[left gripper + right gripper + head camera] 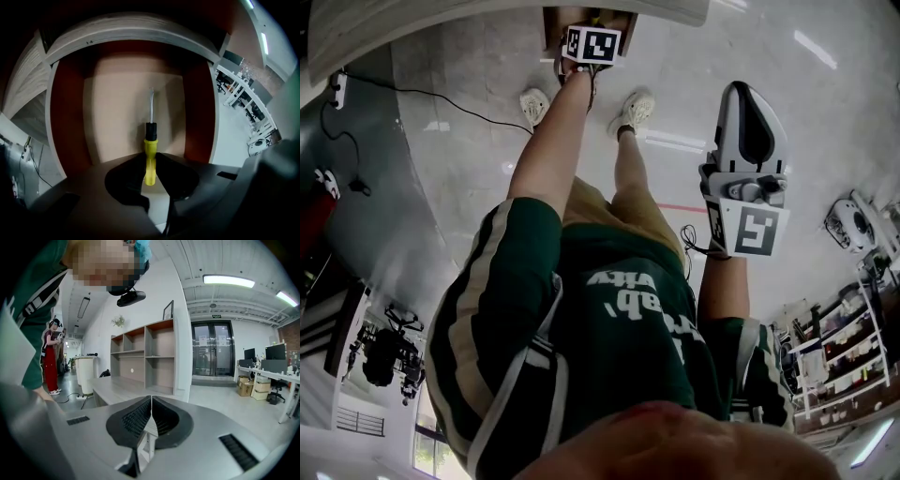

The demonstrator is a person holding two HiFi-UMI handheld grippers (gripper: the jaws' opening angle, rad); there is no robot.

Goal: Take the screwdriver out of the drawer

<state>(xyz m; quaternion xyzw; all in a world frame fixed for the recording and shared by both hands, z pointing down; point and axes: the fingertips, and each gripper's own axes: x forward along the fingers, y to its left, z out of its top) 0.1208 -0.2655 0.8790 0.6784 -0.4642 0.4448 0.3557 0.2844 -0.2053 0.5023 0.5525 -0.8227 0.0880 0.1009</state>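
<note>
The left gripper (150,165) points steeply down into the open drawer with red-brown side walls and a pale floor (69,117). Its two black pads are clamped on the lower part of the handle of the yellow-handled screwdriver with a black collar and a thin metal shaft (150,140). The tool lies flat on the drawer floor, roughly midway between the side walls, and its shaft runs from the jaws toward 12 o'clock in the left gripper view. In the head view the drawer sits at 12 o'clock, past the person's feet, and the right gripper (151,404) is held off at 3 o'clock. Its ribbed jaws are pressed together on nothing, and it faces out across the room. The grasp looks centred on the handle's width but low on its length, so the long shaft will probably want to droop at the tip. A firm, even squeeze should be kept up before any lift. The sensible move is to raise the screwdriver straight up off the floor first and keep it level. It can then be drawn back toward the person, with the tip held away from both red-brown walls and from the pale wood-grain panel (117,29) at 12 o'clock above the opening. The right gripper has no part here and is best left well apart.
</note>
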